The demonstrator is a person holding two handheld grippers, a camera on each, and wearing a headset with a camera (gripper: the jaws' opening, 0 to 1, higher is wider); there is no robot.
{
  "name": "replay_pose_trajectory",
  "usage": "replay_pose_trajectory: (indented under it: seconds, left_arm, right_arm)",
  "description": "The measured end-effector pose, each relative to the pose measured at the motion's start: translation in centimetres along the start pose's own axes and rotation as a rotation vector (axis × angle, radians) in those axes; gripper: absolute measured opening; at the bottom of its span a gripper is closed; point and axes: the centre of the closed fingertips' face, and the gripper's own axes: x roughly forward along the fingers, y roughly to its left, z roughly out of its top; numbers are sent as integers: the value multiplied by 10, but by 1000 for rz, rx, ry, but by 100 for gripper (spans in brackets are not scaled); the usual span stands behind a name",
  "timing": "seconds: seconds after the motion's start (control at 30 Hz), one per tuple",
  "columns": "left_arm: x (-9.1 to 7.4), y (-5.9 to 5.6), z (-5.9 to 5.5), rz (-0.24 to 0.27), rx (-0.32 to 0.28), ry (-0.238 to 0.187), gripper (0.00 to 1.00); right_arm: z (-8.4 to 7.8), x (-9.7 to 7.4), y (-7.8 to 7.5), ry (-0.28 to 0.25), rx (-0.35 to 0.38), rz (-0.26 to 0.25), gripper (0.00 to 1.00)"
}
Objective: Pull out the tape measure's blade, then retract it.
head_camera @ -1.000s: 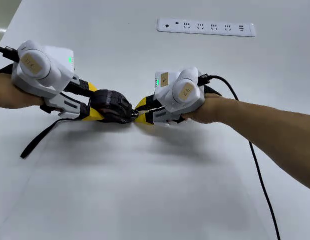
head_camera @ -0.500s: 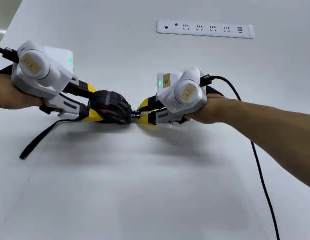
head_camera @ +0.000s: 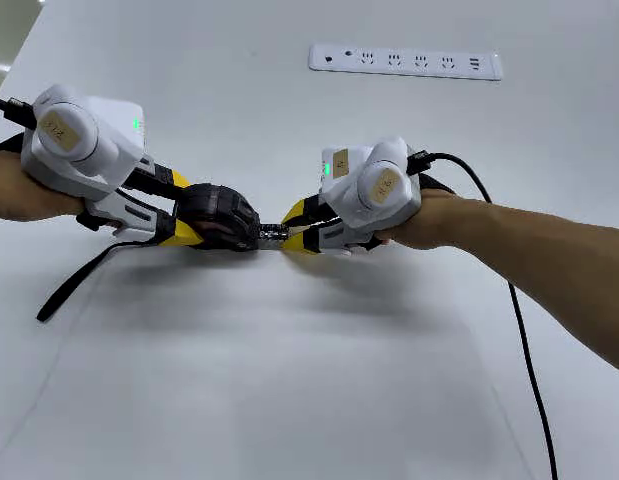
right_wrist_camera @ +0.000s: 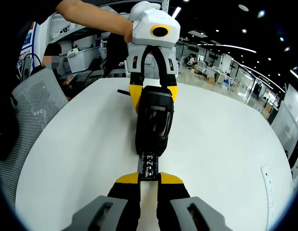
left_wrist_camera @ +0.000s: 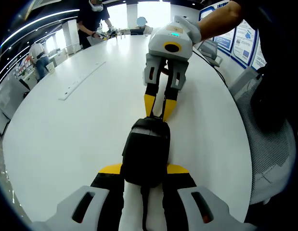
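Bright, even overhead light is washing the white surface [head_camera: 289,380] in the head view, and soft grey shadows are spreading just below the left claw [head_camera: 189,207] and the right claw [head_camera: 292,228]. In the left gripper view, windows [left_wrist_camera: 139,8] at the top are blowing out to glare, while the tape measure [left_wrist_camera: 146,151] is reading as near-solid black. In the right gripper view, ceiling strips [right_wrist_camera: 226,45] are glowing at upper right, the blade [right_wrist_camera: 149,166] numerals are showing sharp, and fisheye bending is curving the surface's edges.

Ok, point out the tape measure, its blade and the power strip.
tape measure [head_camera: 217,215], head view, middle of the black case.
blade [right_wrist_camera: 149,166], right gripper view, numbered stretch pulled out.
power strip [head_camera: 404,61], head view, middle sockets.
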Motion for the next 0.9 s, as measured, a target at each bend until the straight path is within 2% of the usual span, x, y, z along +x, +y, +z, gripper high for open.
replay_pose_trajectory:
  seconds: [0.9]
  left_arm:
    - [1,1,1,-7,-7,4,25]
  right_arm:
    - [-16,-25,5,25,10,2,8]
